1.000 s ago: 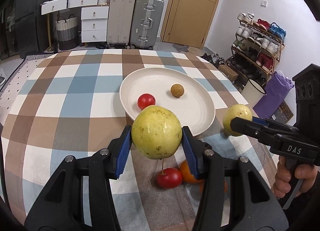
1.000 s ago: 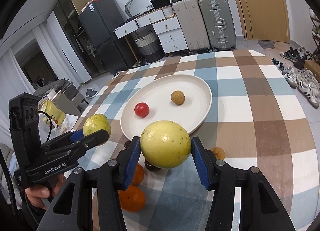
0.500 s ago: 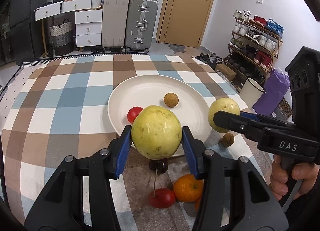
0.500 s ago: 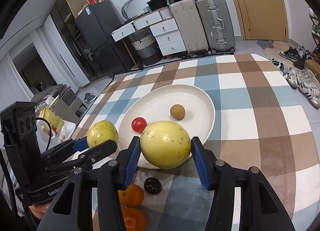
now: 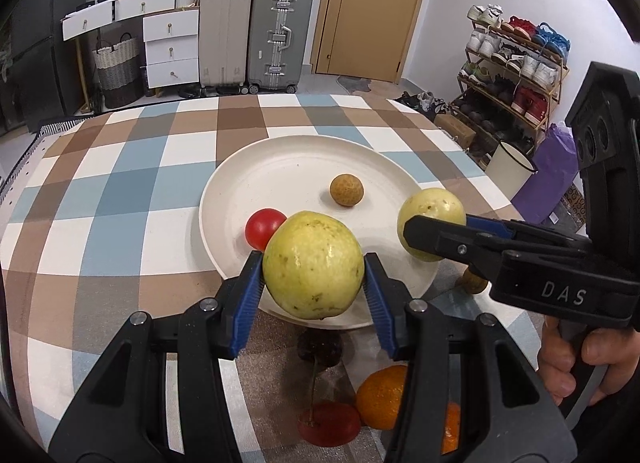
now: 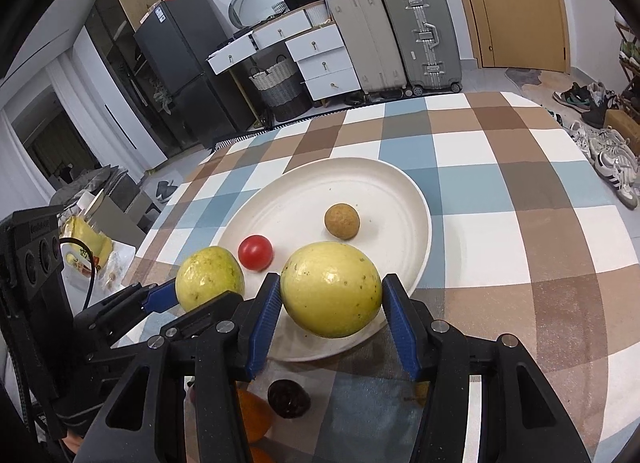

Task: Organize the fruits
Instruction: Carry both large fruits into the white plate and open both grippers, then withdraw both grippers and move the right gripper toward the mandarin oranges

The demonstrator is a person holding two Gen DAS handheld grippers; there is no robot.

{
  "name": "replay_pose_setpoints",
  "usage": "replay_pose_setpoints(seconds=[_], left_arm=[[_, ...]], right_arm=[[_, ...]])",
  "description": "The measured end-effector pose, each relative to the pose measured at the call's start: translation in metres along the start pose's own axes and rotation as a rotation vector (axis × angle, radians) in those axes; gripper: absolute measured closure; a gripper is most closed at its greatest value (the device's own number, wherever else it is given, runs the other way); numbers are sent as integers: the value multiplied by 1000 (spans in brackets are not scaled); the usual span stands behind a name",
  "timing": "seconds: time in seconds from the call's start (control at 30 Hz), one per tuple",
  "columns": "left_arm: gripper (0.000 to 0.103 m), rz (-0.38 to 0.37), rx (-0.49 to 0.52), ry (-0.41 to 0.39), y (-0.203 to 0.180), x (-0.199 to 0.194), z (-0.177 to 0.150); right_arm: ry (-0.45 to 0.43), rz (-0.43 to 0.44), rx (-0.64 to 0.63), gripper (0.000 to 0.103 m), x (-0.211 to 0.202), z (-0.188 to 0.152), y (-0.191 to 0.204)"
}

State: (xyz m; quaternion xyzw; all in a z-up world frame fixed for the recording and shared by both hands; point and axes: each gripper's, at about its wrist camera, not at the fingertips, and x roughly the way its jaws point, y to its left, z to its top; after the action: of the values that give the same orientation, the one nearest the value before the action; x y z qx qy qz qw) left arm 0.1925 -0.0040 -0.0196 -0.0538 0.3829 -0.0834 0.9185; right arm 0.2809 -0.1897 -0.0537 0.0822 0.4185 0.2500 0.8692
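My left gripper (image 5: pixel 314 275) is shut on a yellow-green guava (image 5: pixel 313 264) and holds it above the near rim of the white plate (image 5: pixel 240 183). My right gripper (image 6: pixel 331 303) is shut on a second guava (image 6: pixel 331 289), also above the plate's near edge (image 6: pixel 416 199). Each gripper shows in the other's view: the right one with its guava (image 5: pixel 431 219), the left one with its guava (image 6: pixel 209 283). On the plate lie a red tomato (image 5: pixel 264 228) and a small brown round fruit (image 5: pixel 346 190).
On the checked tablecloth (image 5: pixel 120 191) near me lie a dark fruit with a stem (image 5: pixel 320 347), a red fruit (image 5: pixel 330 423), oranges (image 5: pixel 382 397) and a small brown fruit (image 5: pixel 472 281). Suitcases, drawers and a shoe rack stand beyond the table.
Both grippers have moved forward with their guavas, from over the loose fruit to above the plate's near rim. The two grippers have also come closer together.
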Motion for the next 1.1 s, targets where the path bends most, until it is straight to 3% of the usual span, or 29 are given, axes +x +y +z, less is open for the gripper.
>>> replay_pose_setpoints(seconds=[0.27, 0.4, 0.6, 0.8, 0.87, 1.1], left_arm=[[56, 29, 10, 36, -1, 8, -1], [54, 37, 18, -3, -4, -3, 0], [23, 42, 18, -29, -6, -22, 0], [13, 30, -2, -40, -3, -39, -5], [2, 31, -6, -51, -3, -45, -9], [1, 47, -14, -74, 3, -67, -23]], right_arm=[[-15, -17, -9, 50, 0, 3, -2], [-46, -40, -21, 46, -13, 5, -2], [-55, -60, -24, 19, -29, -1, -10], [-61, -84, -50, 1, -44, -14, -11], [-60, -96, -52, 1, -47, -18, -13], [-49, -118, -54, 0, -59, -29, -17]])
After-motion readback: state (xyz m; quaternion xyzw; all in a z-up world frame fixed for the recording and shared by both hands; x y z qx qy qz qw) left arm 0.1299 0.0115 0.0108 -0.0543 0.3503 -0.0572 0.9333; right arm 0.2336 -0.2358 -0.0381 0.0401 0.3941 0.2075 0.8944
